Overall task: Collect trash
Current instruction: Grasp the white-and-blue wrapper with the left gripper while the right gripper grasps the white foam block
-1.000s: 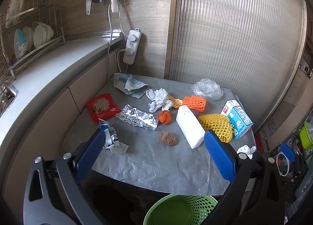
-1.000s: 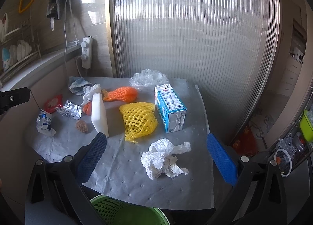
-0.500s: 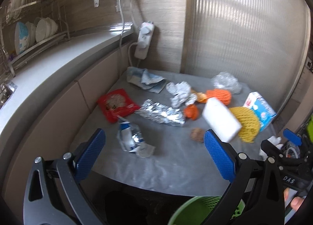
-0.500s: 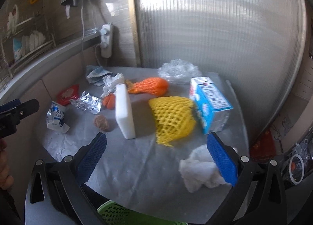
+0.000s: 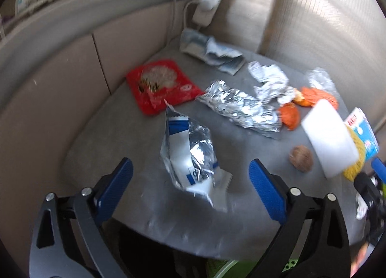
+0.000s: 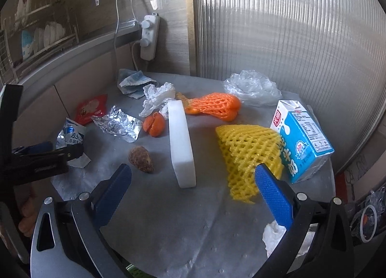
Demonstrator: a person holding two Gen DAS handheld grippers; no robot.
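Note:
Trash lies scattered on a grey table mat (image 5: pixel 236 215). My left gripper (image 5: pixel 190 186) is open, its blue pads on either side of a blue-and-silver wrapper (image 5: pixel 190 155), just short of it. A red packet (image 5: pixel 161 85) and crumpled foil (image 5: pixel 241 106) lie beyond. My right gripper (image 6: pixel 193 193) is open and empty over the near middle of the mat (image 6: pixel 183 229), facing a white foam block (image 6: pixel 181 140), yellow foam net (image 6: pixel 248 152), milk carton (image 6: pixel 301 140) and brown nut shell (image 6: pixel 141 159). The left gripper (image 6: pixel 48 155) shows at the left edge there.
Orange peel (image 6: pixel 154 124), orange net (image 6: pixel 214 105), clear plastic bag (image 6: pixel 251 87), crumpled tissue (image 6: pixel 156 97) and a blue cloth (image 6: pixel 135 82) lie farther back. A white tissue (image 6: pixel 275 234) sits at the near right edge. A green basket rim (image 5: pixel 226 266) is below the table. A power strip (image 6: pixel 149 36) hangs on the wall.
My left gripper has moved forward and left, closing in on the blue-and-silver wrapper. My right gripper has moved left and forward, so the white tissue has slid to the lower right.

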